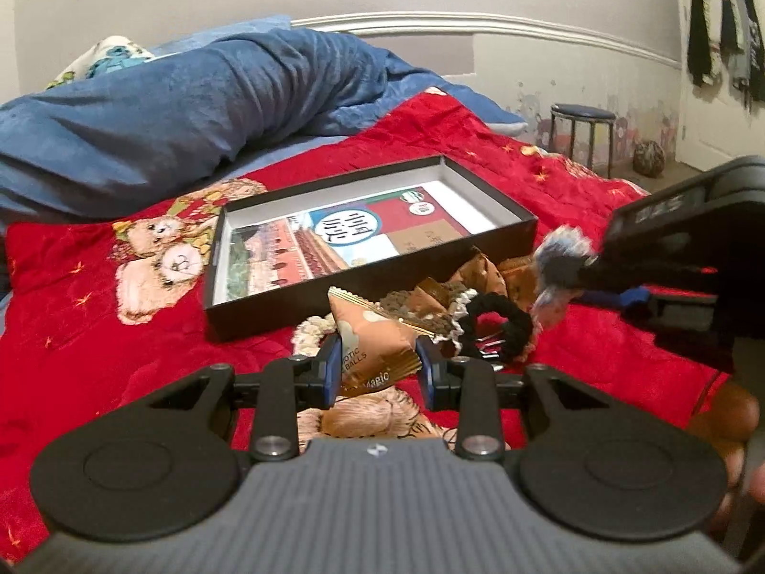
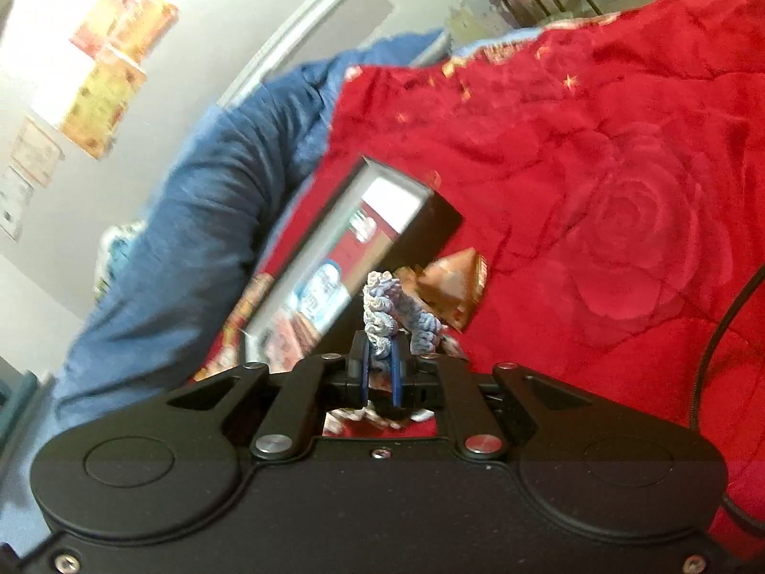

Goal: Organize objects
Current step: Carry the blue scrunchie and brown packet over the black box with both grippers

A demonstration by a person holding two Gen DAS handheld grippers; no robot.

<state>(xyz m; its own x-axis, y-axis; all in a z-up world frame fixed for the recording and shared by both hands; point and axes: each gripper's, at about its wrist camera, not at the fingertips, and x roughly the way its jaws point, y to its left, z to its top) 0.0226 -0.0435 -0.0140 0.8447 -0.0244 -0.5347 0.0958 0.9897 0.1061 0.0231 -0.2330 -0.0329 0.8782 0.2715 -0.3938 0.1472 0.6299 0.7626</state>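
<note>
A red plush bed blanket (image 1: 143, 349) carries teddy-bear prints and gold stars. The shallow black cardboard box (image 1: 478, 244) has white inner walls. A blue-grey knitted scrunchie (image 2: 382, 311); a tan foil snack packet (image 1: 368, 344).

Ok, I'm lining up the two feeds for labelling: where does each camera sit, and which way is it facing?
Left wrist: on the left gripper, low over the red blanket, facing the black box; it holds a snack packet, with the right gripper at its right.
Right wrist: on the right gripper, rolled sideways, facing the box; it pinches a blue-grey scrunchie.
Shared: box, blanket, blue duvet, scrunchie.
</note>
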